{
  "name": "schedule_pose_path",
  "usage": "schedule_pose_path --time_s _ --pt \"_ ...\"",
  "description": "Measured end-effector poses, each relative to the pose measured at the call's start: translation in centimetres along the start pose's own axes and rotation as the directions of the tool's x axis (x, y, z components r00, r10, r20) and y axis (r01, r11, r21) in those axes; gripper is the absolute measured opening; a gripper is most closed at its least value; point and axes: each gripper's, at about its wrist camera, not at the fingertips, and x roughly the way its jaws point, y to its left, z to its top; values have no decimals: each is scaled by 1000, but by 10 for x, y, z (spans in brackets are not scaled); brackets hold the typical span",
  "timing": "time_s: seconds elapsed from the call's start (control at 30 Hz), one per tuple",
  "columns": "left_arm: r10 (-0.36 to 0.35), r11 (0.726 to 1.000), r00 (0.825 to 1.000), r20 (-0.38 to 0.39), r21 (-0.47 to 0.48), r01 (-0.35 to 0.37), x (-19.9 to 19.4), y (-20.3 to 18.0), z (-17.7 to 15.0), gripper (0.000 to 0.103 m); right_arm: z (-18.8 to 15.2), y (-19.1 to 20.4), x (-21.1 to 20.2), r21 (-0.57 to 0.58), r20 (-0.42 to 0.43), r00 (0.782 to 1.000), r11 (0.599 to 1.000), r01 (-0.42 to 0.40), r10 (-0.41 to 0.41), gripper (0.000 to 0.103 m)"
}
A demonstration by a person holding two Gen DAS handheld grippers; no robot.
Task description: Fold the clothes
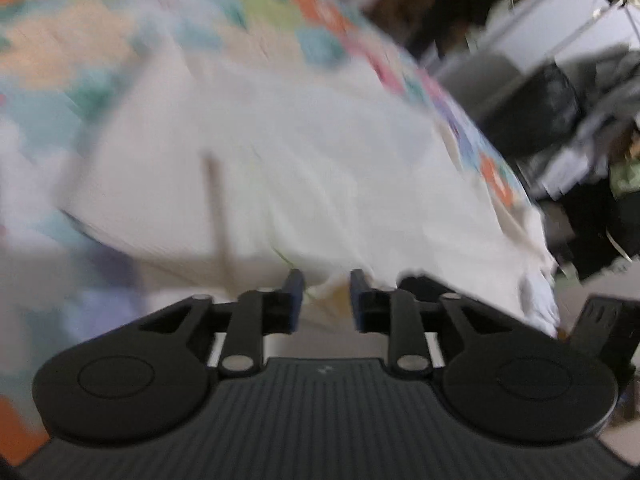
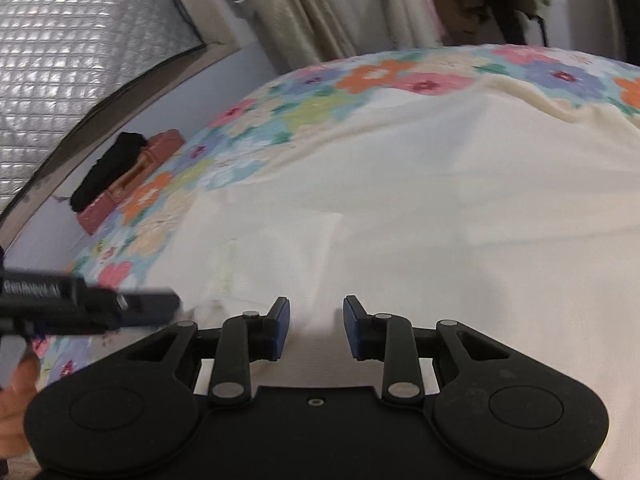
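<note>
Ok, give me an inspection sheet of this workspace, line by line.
Surface: bed under a floral quilt.
Job's things: white garment spread flat on the quilt, lightly creased.
Clutter: reddish-brown box with a black item on it, at the quilt's edge by the wall.
Grippers: left gripper open above the garment's edge; right gripper open over the garment; neither holds anything.
Cables: nothing seen.
Surroundings: quilted silver panel, curtains, dark blurred furniture.

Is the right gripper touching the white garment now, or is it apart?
Cannot tell. In the right wrist view, the right gripper has its jaws parted just over the white garment, but no clear contact or gap shows.
</note>
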Motion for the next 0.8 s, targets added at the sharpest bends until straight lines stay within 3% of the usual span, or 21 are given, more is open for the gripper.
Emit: schedule_pose_path --time_s 0.1,0.2,0.3,0.37,0.4,0.47,0.5,0.53,0.57,0.6,0.67,0.73,0.8 --pt "85 996 996 28 -6 -85 0 23 8 30 -1 31 6 -158 26 999 987 38 -34 37" --pt "224 974 974 32 -32 -223 18 47 13 27 -3 60 18 -316 32 999 948 48 -40 43" --pt "188 980 982 16 -66 -186 30 57 23 27 -4 77 39 -426 -15 998 904 44 -55 62" --pt "175 982 984 27 -75 -173 31 59 26 27 -7 81 56 -485 -57 990 870 88 -132 62" --pt "178 982 983 32 -72 -176 30 60 27 27 -10 80 65 -506 -36 978 847 159 -205 61" --pt "191 980 981 36 -57 -189 29 59 26 28 -8 73 71 -473 -3 971 856 208 -237 60" --pt "199 979 979 36 -44 -198 31 57 27 30 -3 65 71 -410 0 978 892 191 -209 57" --pt "221 975 975 34 -18 -220 36 56 28 30 2 58 70 -356 -2 982 918 174 -187 45" --pt "252 967 967 37 17 -253 39 52 26 30 6 58 70 -354 18 981 916 186 -193 33" --pt "282 958 958 44 41 -284 42 49 23 29 9 58 70 -355 38 979 913 200 -200 12" --pt "289 956 955 61 30 -291 42 47 25 30 16 58 70 -356 77 974 906 227 -214 9" --pt "253 967 963 95 11 -255 36 48 32 30 24 61 55 -383 162 965 888 253 -205 9" --pt "225 973 964 138 24 -231 25 42 33 34 34 59 29 -370 277 940 880 296 -200 9"
